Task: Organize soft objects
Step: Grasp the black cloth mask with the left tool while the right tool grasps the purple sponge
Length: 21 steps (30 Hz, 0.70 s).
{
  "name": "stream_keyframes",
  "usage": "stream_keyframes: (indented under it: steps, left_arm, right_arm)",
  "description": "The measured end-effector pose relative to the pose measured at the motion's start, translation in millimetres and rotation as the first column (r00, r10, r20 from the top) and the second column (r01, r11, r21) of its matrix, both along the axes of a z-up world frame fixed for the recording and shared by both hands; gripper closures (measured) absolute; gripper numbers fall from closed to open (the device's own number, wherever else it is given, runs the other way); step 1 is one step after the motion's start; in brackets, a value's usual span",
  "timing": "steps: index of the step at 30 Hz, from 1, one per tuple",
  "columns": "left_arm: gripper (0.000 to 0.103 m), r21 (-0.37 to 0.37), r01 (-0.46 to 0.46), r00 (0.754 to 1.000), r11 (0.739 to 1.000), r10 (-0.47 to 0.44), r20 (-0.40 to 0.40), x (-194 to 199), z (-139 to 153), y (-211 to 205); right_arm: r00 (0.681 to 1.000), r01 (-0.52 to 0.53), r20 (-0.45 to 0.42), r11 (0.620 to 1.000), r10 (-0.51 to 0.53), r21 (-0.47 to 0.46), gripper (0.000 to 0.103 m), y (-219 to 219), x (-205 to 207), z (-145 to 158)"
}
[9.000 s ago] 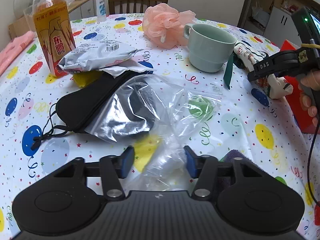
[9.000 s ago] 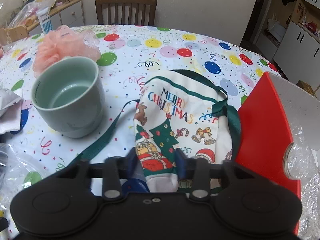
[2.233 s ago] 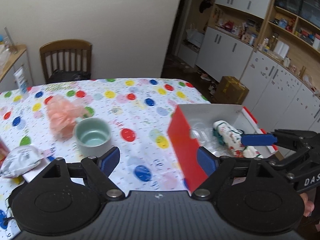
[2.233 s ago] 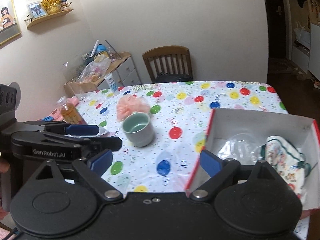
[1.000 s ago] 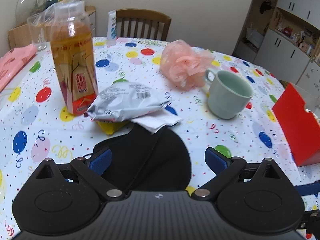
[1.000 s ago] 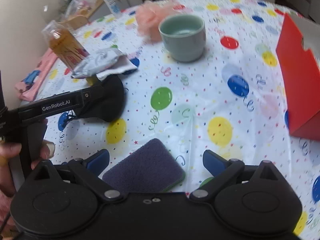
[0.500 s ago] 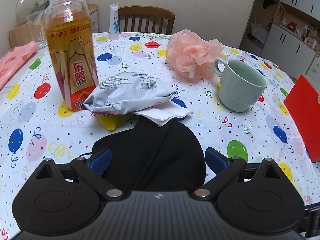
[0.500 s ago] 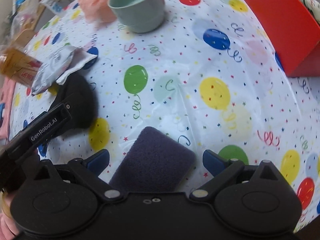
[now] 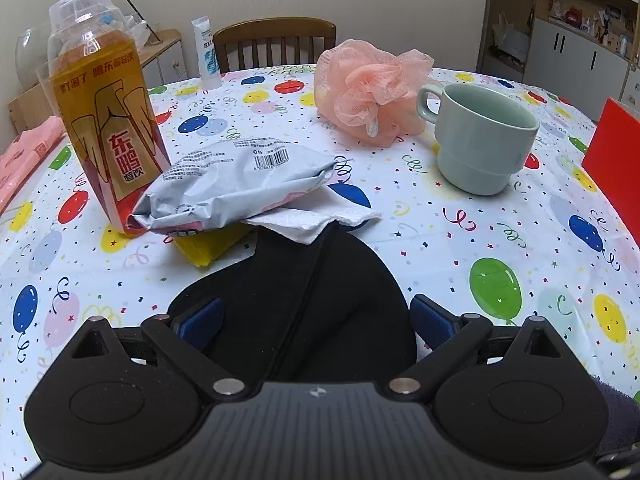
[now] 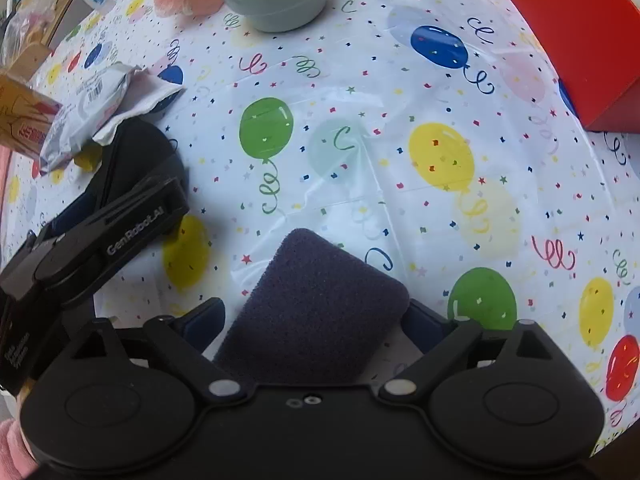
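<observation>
Both grippers have sunk closer to the tabletop (image 9: pixel 460 216) since a second ago. Left gripper (image 9: pixel 316 320): jaws wide apart, straddling the black pouch (image 9: pixel 304 292) without pressing it. Right gripper (image 10: pixel 314 326): jaws closing around the purple sponge (image 10: pixel 316 304), pads not yet touching. Behind stand a bottle (image 9: pixel 108 120), pink mesh puff (image 9: pixel 368 88), mug (image 9: pixel 480 136) and red box (image 10: pixel 572 32).

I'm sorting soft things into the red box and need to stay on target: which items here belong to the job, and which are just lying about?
Job:
- black pouch, between left gripper pads
- purple sponge, right gripper closing around it
- pink bath pouf
- red box

Lying about:
- drink bottle
- mug
- silver packet
</observation>
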<state>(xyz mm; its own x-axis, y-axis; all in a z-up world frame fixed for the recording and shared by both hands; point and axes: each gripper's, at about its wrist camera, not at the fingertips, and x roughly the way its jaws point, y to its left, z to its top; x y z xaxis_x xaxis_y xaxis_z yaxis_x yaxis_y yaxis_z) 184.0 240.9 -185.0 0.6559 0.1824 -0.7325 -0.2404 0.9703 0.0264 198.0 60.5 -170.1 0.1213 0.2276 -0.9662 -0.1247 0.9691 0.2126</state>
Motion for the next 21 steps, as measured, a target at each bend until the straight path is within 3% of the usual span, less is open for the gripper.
stream_keyframes:
  steps: [4,14,21]
  left_arm:
    - [0.007,-0.007,-0.006,1.000,1.000,0.006,0.003,0.3,-2.5,0.3]
    - [0.046,-0.058,-0.042,0.999,0.997,0.042,0.004,-0.4,3.7,6.2]
    - [0.071,-0.089,-0.081,0.997,0.993,0.081,0.000,-1.0,7.9,13.2]
  right_arm:
    - [1.000,-0.017,0.005,1.000,0.017,-0.010,0.011,1.0,-0.9,-0.5]
    - [0.998,-0.068,0.003,0.997,0.068,0.035,0.016,-7.3,1.3,1.7]
    - [0.990,-0.128,0.057,0.990,0.125,0.051,0.017,-16.5,3.7,11.8]
